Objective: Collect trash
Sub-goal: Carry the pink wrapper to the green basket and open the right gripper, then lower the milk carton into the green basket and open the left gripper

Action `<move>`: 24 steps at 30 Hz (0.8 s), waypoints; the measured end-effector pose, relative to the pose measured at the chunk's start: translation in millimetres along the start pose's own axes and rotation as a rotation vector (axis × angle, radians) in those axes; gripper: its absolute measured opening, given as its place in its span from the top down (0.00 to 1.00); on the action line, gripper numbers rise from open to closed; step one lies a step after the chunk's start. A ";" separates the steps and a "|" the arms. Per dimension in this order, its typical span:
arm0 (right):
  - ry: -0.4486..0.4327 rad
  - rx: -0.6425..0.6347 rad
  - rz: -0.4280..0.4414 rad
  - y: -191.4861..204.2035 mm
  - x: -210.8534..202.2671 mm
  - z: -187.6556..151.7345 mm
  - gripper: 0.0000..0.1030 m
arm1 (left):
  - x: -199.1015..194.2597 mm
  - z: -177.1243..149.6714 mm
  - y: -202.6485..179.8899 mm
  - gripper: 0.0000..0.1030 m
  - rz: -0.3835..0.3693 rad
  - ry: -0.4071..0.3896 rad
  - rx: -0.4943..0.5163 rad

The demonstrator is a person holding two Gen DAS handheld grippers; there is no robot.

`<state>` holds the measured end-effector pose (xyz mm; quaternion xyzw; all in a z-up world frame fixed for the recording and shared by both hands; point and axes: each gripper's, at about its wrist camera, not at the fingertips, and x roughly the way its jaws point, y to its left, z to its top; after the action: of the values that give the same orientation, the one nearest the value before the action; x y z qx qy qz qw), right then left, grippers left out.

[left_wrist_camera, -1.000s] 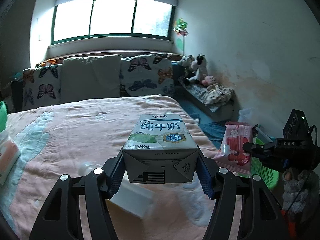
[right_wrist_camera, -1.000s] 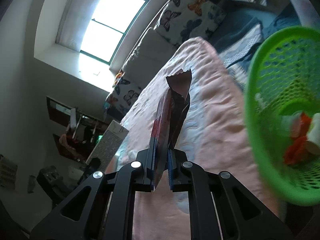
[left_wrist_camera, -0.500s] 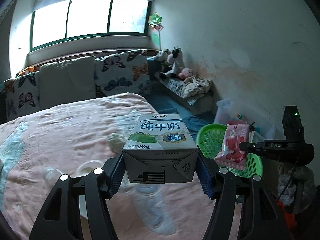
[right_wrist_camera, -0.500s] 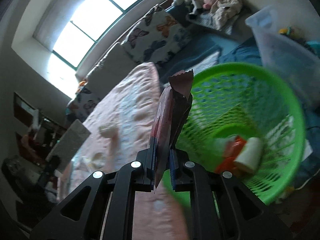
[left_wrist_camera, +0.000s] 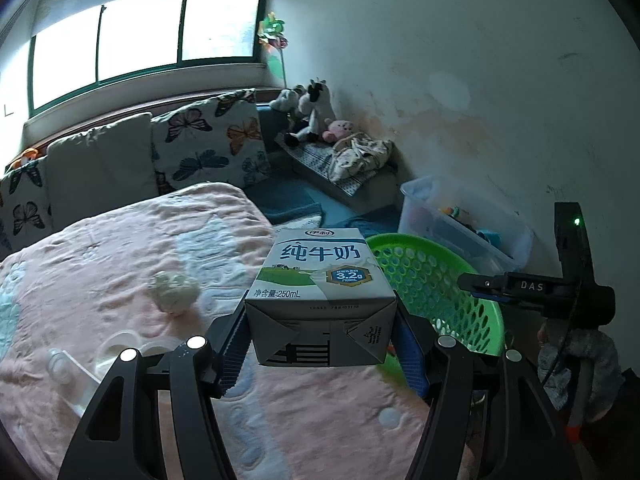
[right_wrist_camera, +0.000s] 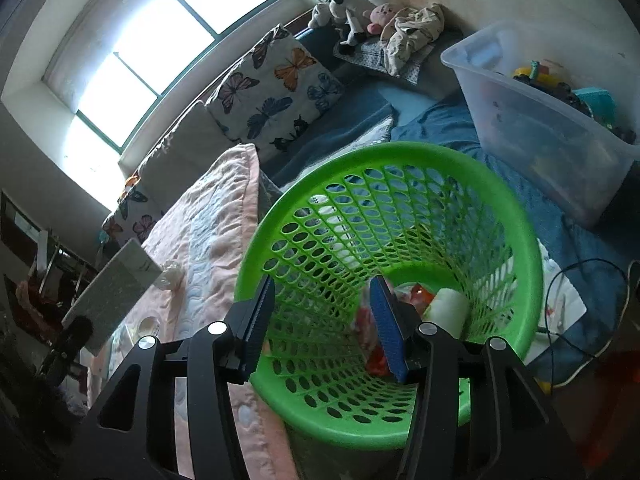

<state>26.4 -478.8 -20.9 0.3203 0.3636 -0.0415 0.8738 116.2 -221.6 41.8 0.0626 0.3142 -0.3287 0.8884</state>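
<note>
The bed with its pink quilt (left_wrist_camera: 120,264) fills most of the left wrist view, and butterfly cushions (left_wrist_camera: 208,148) stand along the window side. Just beside the bed's edge, on the blue floor cover, stands the green basket (right_wrist_camera: 524,240), with a clear plastic box (right_wrist_camera: 540,120) of toys behind it near the wall. The left gripper (left_wrist_camera: 322,336) is clenched on a milk carton (left_wrist_camera: 320,292), which its two blue pads press from both sides; the carton is held above the quilt, close to the basket's rim. The right gripper (right_wrist_camera: 324,324) hangs over the basket mouth and its jaws are opening, with nothing between them. In the basket's bottom lie some trash pieces: a white roll (right_wrist_camera: 446,308) and red-orange wrappers (right_wrist_camera: 374,340), partly hidden behind the right pad. On the quilt there remain a crumpled white tissue (left_wrist_camera: 173,293) and, nearer, a clear plastic piece (left_wrist_camera: 120,346), which I cannot identify.
</note>
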 end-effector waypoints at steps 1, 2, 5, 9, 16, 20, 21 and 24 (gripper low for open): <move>-0.001 -0.002 -0.001 -0.6 -2.0 0.4 0.50 | 2.7 0.4 -3.7 0.40 -0.004 0.003 0.003; -0.004 -0.004 -0.005 -1.6 -4.4 -0.3 0.48 | 5.8 0.1 -6.7 0.40 -0.011 0.009 0.006; -0.013 -0.028 -0.017 -3.2 -12.8 -2.0 0.45 | 13.4 -1.2 -16.2 0.40 -0.024 0.022 0.016; -0.038 -0.074 -0.056 -2.6 -25.4 -5.5 0.39 | 24.6 -2.4 -27.6 0.40 -0.036 0.043 0.029; -0.070 -0.151 -0.125 -1.6 -38.4 -13.5 0.31 | 45.8 -3.4 -46.7 0.40 -0.054 0.077 0.047; -0.082 -0.162 -0.137 -2.9 -42.7 -16.1 0.25 | 55.6 -4.6 -56.2 0.40 -0.061 0.097 0.055; -0.084 -0.163 -0.141 -3.7 -43.5 -16.9 0.24 | 57.8 -4.8 -57.7 0.40 -0.062 0.103 0.055; -0.092 -0.163 -0.152 -6.4 -45.2 -18.3 0.21 | 64.9 -6.0 -62.0 0.40 -0.061 0.118 0.058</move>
<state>-19.8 -480.3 -4.0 0.2176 0.3487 -0.0927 0.9069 112.5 -303.2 4.0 0.0979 0.3581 -0.3602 0.8558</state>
